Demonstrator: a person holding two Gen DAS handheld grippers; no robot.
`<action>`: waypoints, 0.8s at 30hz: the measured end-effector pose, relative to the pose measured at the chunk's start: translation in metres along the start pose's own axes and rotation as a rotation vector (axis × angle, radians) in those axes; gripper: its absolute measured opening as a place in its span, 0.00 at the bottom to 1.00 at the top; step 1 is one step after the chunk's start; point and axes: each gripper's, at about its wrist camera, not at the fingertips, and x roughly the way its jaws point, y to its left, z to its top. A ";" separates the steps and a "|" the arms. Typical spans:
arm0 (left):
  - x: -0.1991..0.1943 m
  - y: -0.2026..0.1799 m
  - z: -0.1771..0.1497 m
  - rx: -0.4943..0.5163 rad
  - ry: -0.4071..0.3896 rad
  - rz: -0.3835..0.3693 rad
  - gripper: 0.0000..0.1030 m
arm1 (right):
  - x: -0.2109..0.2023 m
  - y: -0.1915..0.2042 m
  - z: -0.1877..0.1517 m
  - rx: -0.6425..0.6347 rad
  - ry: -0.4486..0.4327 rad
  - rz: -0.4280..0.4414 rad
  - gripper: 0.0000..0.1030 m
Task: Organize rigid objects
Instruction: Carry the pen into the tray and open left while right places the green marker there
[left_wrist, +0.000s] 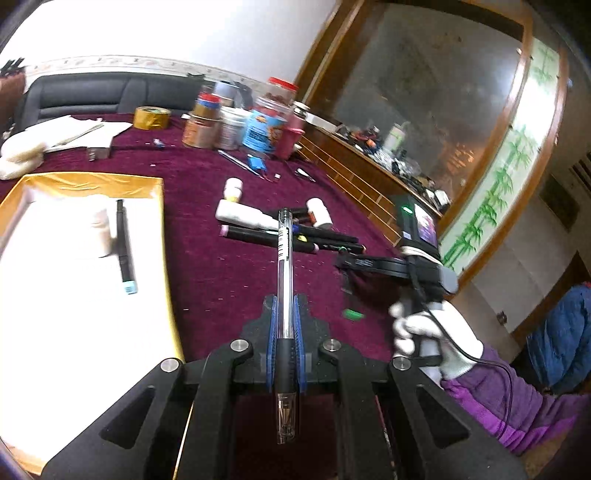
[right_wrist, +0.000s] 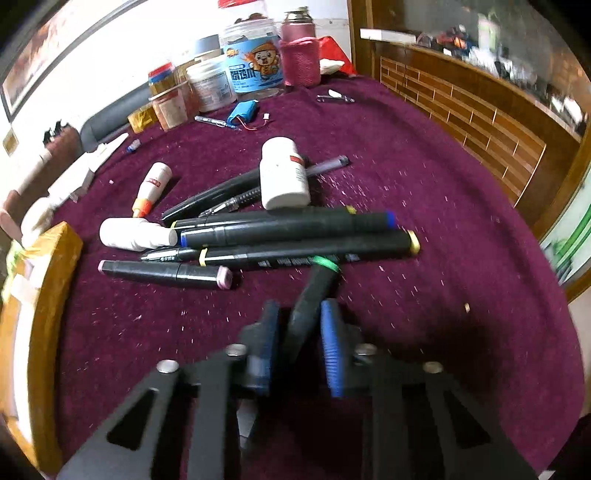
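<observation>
My left gripper (left_wrist: 285, 301) is shut on a clear ballpoint pen (left_wrist: 283, 254) with a black grip, held along the fingers above the purple cloth. To its left lies a gold-rimmed box (left_wrist: 162, 236) holding a blue-capped black marker (left_wrist: 123, 243) and a white bottle (left_wrist: 103, 232). My right gripper (right_wrist: 300, 310) is shut on a black marker with a green band (right_wrist: 319, 280), just in front of a pile of black markers (right_wrist: 288, 229) and white bottles (right_wrist: 282, 173). In the left wrist view a gloved hand (left_wrist: 436, 343) holds the right gripper at the right.
Jars and tins (right_wrist: 255, 70) crowd the back of the table, with a gold tape roll (left_wrist: 151, 117) and a blue battery pack (right_wrist: 242, 112) near them. A wooden cabinet (right_wrist: 461, 122) borders the right side. Papers and cloth (left_wrist: 70, 133) lie at the back left.
</observation>
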 end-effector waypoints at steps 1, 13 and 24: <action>-0.003 0.004 0.000 -0.010 -0.006 0.005 0.06 | -0.003 -0.005 -0.002 0.019 0.006 0.033 0.13; -0.039 0.067 0.010 -0.140 -0.084 0.121 0.06 | -0.044 -0.001 -0.006 0.114 0.019 0.482 0.13; -0.034 0.139 0.035 -0.256 -0.030 0.228 0.06 | -0.069 0.138 0.015 -0.115 0.087 0.719 0.13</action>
